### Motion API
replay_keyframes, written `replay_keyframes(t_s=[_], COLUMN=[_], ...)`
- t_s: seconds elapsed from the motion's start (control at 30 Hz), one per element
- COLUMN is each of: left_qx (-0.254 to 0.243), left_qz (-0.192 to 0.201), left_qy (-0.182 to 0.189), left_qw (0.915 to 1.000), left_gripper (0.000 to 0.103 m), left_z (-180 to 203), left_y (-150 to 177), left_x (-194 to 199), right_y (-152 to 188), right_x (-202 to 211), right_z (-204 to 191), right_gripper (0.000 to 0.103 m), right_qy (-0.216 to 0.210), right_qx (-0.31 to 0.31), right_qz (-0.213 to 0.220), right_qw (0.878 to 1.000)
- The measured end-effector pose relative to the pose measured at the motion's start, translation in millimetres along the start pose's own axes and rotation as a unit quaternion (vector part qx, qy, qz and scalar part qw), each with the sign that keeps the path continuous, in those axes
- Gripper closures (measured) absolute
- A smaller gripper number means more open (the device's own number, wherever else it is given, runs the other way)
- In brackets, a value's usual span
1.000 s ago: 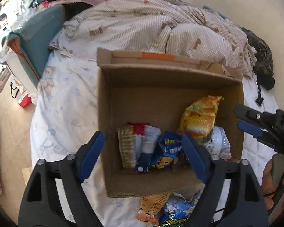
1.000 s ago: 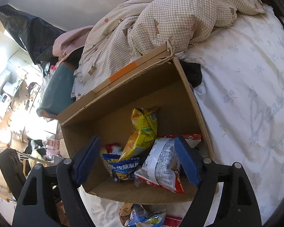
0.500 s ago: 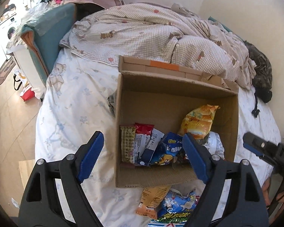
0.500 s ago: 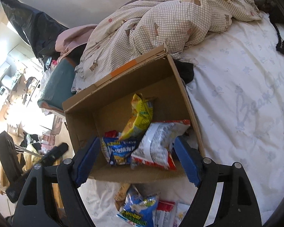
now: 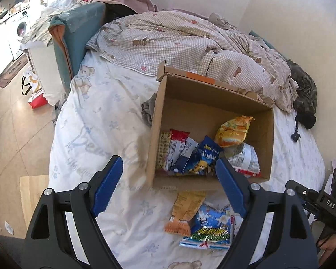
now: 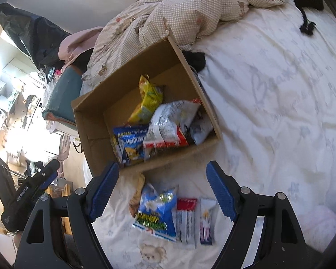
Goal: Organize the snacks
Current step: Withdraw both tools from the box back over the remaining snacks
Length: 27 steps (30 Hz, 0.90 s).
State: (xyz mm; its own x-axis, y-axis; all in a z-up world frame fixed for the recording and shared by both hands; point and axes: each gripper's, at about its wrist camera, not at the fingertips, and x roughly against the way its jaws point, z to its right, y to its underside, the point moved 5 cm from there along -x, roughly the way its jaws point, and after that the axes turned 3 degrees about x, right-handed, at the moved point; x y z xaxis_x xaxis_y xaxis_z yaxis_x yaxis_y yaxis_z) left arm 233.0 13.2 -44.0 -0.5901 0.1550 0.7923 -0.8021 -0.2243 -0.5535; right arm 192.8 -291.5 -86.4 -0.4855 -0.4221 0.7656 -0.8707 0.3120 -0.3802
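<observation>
Both tongs, the left tongs [image 5: 168, 186] and the right tongs [image 6: 162, 189], are wide apart and hold nothing. Nearest, loose snack packs lie on the bed [image 6: 280, 103]. Best pinch the shiny blue bag [image 6: 158, 213] by its crinkly edge, gently. Farther away, the cardboard box [image 5: 159, 116] already holds more bright packs.
</observation>
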Motion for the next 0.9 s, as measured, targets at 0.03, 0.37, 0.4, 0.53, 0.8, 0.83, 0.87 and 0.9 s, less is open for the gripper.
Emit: replay_keyframes(t_s=[0.03,0.37,0.4,0.53,0.8,0.83,0.87,0.9], left_qx=[-0.003,-0.021,-0.022,-0.022,-0.035,-0.038,-0.040,-0.040], left_qz=[0.001,-0.019,-0.022,-0.045,-0.104,-0.110,-0.113,-0.115], left_qy=[-0.001,-0.001,-0.001,-0.004,-0.009,-0.010,-0.011,-0.012], left_qw=[1.0000,0.9996,0.9995,0.9987,0.9940,0.9932,0.9928,0.9925], left_gripper=[0.020,0.020,0.020,0.020,0.020,0.020,0.020,0.020], left_z=[-0.3,2.2,2.6,1.9,7.0,7.7,8.0,7.0], left_y=[3.3,35.0,38.8,55.9,83.8,85.9,87.4,88.6], left_x=[2.5,13.8,13.9,10.9,-5.7,-7.6,-8.7,-9.4], right_y=[2.4,31.7,34.1,42.0,58.0,59.0,60.0,60.7], right_x=[1.4,12.5,12.9,12.5,-0.9,-2.6,-5.5,-8.8], right_z=[0.8,9.6,10.5,20.0,41.9,42.7,42.9,42.4], right_gripper=[0.020,0.020,0.020,0.020,0.020,0.020,0.020,0.020], right_qy=[0.001,0.012,0.015,0.031,0.054,0.056,0.059,0.062], right_qx=[0.000,-0.003,-0.002,-0.005,-0.032,-0.035,-0.037,-0.036], right_qz=[-0.001,-0.012,-0.013,-0.024,-0.072,-0.075,-0.080,-0.086], right_qw=[1.000,1.000,1.000,0.999,0.995,0.995,0.994,0.994])
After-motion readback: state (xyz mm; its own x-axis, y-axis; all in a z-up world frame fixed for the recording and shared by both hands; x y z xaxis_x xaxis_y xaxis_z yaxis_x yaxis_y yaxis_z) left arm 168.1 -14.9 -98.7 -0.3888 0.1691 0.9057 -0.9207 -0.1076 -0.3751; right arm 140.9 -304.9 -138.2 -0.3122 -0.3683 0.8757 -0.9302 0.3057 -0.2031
